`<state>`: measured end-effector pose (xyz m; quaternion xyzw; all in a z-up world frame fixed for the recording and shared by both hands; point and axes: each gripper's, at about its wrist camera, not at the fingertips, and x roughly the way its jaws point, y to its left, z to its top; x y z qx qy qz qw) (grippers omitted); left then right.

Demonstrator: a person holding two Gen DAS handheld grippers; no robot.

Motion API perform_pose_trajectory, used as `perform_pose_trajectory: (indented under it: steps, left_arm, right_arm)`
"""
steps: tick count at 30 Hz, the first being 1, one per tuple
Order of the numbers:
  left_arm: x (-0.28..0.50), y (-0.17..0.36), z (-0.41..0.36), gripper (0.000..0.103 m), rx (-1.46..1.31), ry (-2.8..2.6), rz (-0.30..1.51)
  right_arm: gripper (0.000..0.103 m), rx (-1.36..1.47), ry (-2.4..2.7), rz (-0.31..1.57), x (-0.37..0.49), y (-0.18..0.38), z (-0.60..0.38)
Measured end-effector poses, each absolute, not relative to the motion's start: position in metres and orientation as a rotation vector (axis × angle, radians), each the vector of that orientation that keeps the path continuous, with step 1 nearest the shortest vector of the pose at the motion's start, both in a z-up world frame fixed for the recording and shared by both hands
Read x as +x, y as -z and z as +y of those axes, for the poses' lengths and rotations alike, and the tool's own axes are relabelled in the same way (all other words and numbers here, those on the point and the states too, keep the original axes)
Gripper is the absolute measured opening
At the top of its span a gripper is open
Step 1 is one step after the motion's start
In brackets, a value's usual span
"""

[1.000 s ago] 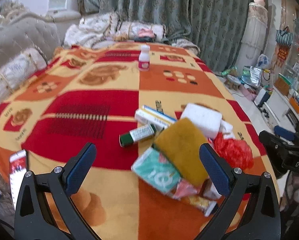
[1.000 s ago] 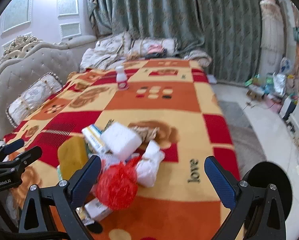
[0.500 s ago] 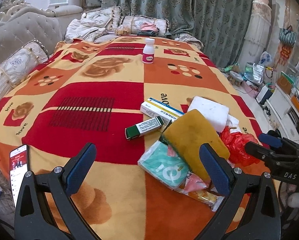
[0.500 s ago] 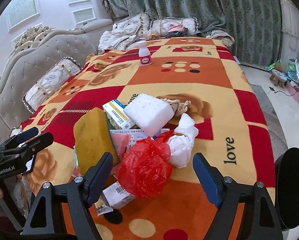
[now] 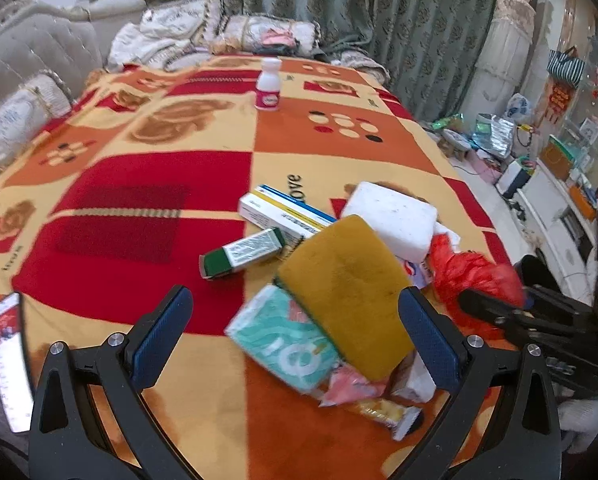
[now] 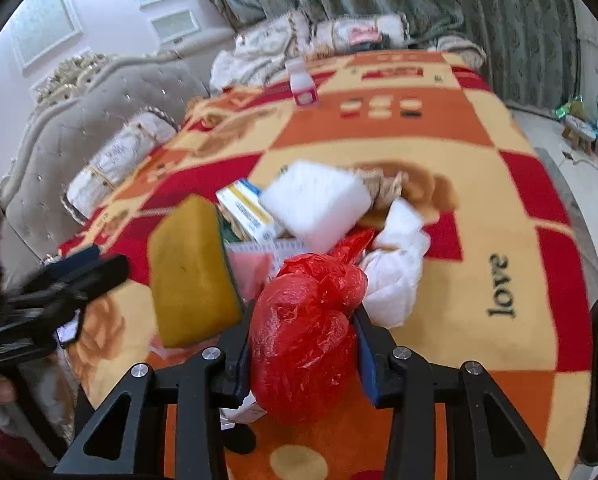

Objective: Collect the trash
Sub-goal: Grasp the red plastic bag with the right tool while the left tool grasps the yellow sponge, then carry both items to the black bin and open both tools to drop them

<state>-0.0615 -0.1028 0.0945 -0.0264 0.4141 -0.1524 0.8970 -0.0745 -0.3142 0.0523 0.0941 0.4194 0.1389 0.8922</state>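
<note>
The red plastic bag (image 6: 303,332) is seen at the near edge of the trash pile on the bed blanket (image 6: 479,184). The right claw (image 6: 303,350) is closing, both pads pressed on the bag. The left claw (image 5: 295,336) is held wide apart, empty, above the yellow sponge (image 5: 347,288). Open blanket is left toward the white bottle (image 5: 268,90).

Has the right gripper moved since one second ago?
Yes. In its own view, the right gripper has come down toward the pile on the blanket, and its jaws are closing on the red plastic bag, now between them.
</note>
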Motion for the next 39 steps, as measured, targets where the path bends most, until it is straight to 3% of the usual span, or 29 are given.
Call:
perform_pose_trajectory:
  steps: [6, 8, 12, 14, 16, 18, 25, 39]
  left_arm:
    - [-0.041, -0.084, -0.126, 0.092, -0.085, 0.365, 0.929]
    - [-0.036, -0.081, -0.137, 0.078, -0.07, 0.379, 0.946]
    - [-0.032, -0.08, -0.151, 0.063, -0.041, 0.384, 0.948]
    - [-0.035, -0.086, -0.154, 0.04, -0.033, 0.394, 0.928]
    - [-0.035, -0.095, -0.157, 0.039, -0.029, 0.418, 0.919]
    - [-0.035, -0.103, -0.16, 0.029, -0.023, 0.436, 0.907]
    - [-0.033, -0.118, -0.168, 0.023, -0.074, 0.504, 0.923]
    - [-0.062, -0.141, -0.262, 0.022, -0.02, 0.672, 0.9]
  right_arm:
    - [0.04, 0.202, -0.287, 0.799, -0.086, -0.08, -0.331]
    - [0.04, 0.208, -0.283, 0.795, -0.087, -0.082, -0.336]
    - [0.04, 0.22, -0.276, 0.794, -0.091, -0.082, -0.344]
    - [0.04, 0.226, -0.273, 0.793, -0.092, -0.082, -0.348]
    - [0.04, 0.229, -0.264, 0.79, -0.094, -0.082, -0.354]
    - [0.04, 0.237, -0.254, 0.788, -0.096, -0.082, -0.361]
    - [0.04, 0.259, -0.227, 0.766, -0.102, -0.086, -0.381]
    - [0.04, 0.248, -0.084, 0.753, -0.129, -0.089, -0.44]
